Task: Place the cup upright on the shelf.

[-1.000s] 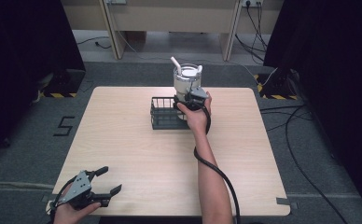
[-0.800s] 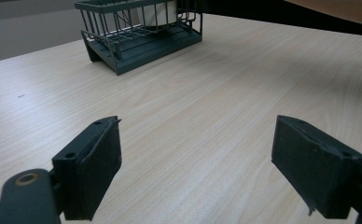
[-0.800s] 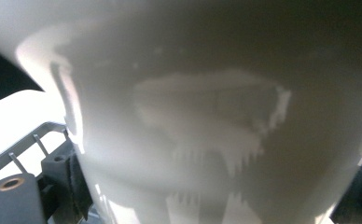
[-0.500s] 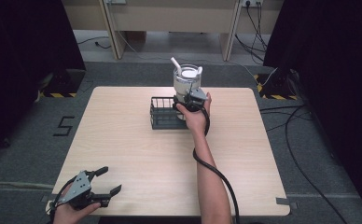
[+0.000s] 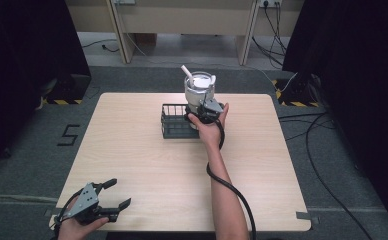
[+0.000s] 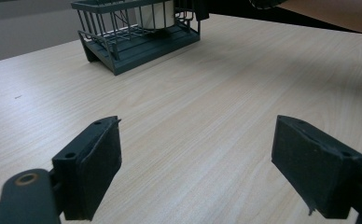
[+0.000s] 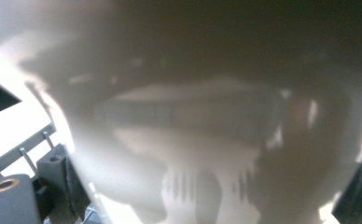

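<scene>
Nothing has shifted since a second ago: your right tool (image 5: 203,106) keeps its place at the clear lidded cup (image 5: 199,90), which sits at the 3 o'clock end of the dark wire basket (image 5: 174,122), toward the bench's 12 o'clock edge. Whether that tool is clamped on the cup I cannot tell; the right gripper view is a blur of pale wall pressed close. Judge the cup as stiff plastic, smooth and likely slippery, probably light, with a white straw (image 5: 186,71) that raises its top and could snag. Take it low on the body, below the lid, and squeeze gently. Your left tool (image 6: 198,163) rests wide apart and empty at the bench (image 5: 132,160)'s 7 o'clock corner. Open room lies across the whole middle; mind the basket's wire rim when you lift, and the far edge just behind.
</scene>
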The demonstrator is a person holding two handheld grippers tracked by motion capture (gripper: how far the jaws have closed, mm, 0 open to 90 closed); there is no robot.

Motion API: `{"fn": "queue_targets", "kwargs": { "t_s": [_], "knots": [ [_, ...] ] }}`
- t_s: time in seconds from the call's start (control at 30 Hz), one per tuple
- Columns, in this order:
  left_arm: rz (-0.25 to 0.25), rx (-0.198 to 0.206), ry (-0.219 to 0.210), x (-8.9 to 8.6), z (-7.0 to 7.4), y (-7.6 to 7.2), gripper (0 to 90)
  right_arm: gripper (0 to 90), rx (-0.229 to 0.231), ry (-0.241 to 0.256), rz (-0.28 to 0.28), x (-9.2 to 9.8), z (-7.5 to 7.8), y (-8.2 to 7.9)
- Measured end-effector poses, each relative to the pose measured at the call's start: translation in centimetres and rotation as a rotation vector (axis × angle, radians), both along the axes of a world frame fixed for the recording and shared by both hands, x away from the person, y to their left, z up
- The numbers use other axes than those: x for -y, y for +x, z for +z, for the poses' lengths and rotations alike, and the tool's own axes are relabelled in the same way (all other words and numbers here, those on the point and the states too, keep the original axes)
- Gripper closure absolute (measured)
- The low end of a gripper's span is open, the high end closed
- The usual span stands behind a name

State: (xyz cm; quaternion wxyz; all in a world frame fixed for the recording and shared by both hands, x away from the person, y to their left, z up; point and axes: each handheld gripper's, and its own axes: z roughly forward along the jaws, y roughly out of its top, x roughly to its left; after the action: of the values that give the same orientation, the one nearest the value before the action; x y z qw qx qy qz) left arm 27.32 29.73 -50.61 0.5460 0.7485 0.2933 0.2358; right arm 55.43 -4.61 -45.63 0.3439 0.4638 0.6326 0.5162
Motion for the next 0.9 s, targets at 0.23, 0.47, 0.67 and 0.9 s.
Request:
{"fn": "queue_targets", "kwargs": {
  "t_s": [0.23,0.47,0.67,0.9],
  "knots": [
    [0.000,0.000,0.000,0.0,0.0,0.0,15.2,9.0,0.012,0.004,-0.024,-0.2,-0.1,-0.5],
    [0.000,0.000,0.000,0.0,0.0,0.0,15.2,7.8,0.018,0.010,-0.043,-0.2,-0.1,-0.9],
    [-0.001,-0.001,0.001,0.1,0.0,0.0,15.2,8.4,0.018,0.016,-0.055,-0.2,-0.2,-1.4],
    [-0.001,0.000,0.001,0.1,0.0,0.0,15.3,9.2,0.012,-0.002,-0.063,-0.1,0.0,-1.9]
  ]
}}
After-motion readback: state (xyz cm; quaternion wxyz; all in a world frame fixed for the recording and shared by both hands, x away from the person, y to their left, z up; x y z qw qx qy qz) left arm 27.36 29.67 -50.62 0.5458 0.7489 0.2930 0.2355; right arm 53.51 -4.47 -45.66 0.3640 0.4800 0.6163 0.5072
